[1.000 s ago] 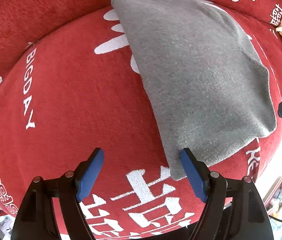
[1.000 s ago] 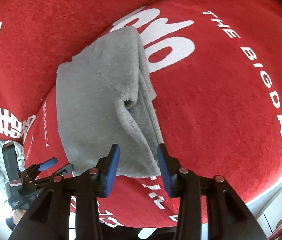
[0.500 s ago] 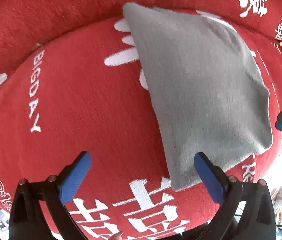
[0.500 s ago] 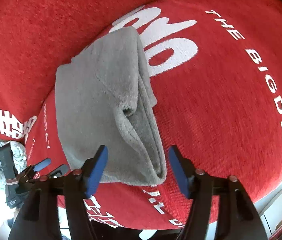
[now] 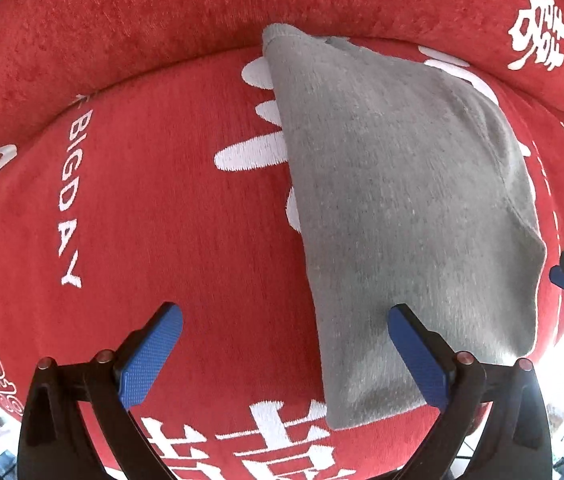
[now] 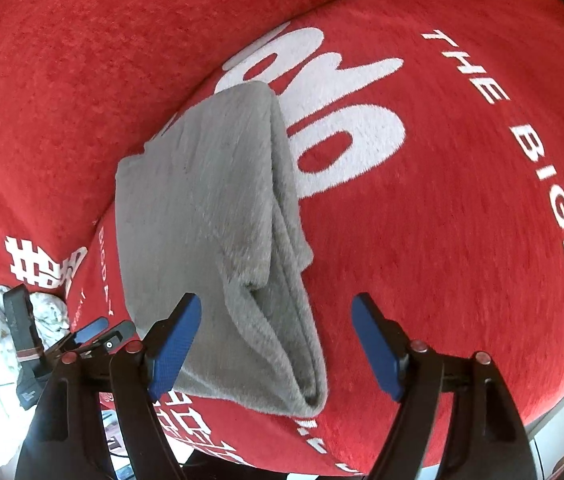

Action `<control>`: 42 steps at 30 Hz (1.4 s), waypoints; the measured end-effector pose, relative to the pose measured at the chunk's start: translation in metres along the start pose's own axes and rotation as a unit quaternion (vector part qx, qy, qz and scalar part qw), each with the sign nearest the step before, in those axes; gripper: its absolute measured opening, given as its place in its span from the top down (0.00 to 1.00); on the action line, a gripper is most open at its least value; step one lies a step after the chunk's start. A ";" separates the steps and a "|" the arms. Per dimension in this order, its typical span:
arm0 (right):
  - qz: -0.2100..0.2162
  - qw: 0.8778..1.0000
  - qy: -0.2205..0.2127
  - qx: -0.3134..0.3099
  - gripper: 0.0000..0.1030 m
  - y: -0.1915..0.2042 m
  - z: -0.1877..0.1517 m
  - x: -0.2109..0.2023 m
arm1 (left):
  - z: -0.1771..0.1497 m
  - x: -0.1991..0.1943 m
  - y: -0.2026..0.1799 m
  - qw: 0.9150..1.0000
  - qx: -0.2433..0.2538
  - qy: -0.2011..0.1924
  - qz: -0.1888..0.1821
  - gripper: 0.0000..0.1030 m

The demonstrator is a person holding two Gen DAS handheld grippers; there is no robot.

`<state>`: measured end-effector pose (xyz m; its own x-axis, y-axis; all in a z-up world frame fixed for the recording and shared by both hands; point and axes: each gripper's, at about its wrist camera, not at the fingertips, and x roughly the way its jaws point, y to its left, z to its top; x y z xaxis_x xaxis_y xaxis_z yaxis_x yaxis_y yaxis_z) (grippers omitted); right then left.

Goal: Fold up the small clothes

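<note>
The folded grey garment (image 5: 402, 208) lies flat on the red blanket (image 5: 161, 208) with white lettering. My left gripper (image 5: 282, 354) hangs above its near corner with jaws spread wide, gripping nothing. My right gripper (image 6: 275, 344) straddles the garment's layered edge, its blue pads (image 6: 173, 340) apart and off the cloth.

One folded grey garment (image 5: 402, 208); one red cushion (image 5: 153, 208); two grippers (image 5: 282, 356)
</note>
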<state>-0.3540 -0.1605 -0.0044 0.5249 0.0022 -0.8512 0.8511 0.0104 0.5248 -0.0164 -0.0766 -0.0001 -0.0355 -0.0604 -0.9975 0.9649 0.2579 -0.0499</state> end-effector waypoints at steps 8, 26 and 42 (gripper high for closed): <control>0.005 1.000 0.016 -0.002 0.22 -0.004 0.017 0.008 | 0.006 0.007 -0.005 0.999 -0.026 0.011 -0.024 0.00; 0.132 0.990 0.055 0.019 0.22 -0.028 0.058 0.040 | 0.058 0.043 0.012 0.984 -0.075 0.026 -0.160 0.00; 0.201 0.973 0.109 -0.027 0.16 0.011 0.073 0.086 | 0.069 0.060 -0.035 0.983 -0.037 0.023 -0.179 0.00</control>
<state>-0.2986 -0.2333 -0.0711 0.7955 0.2285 -0.5611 0.5727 0.0185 0.8195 -0.0343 -0.1555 -0.0553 -0.3826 -0.1171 -0.9164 0.8667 0.2981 -0.4000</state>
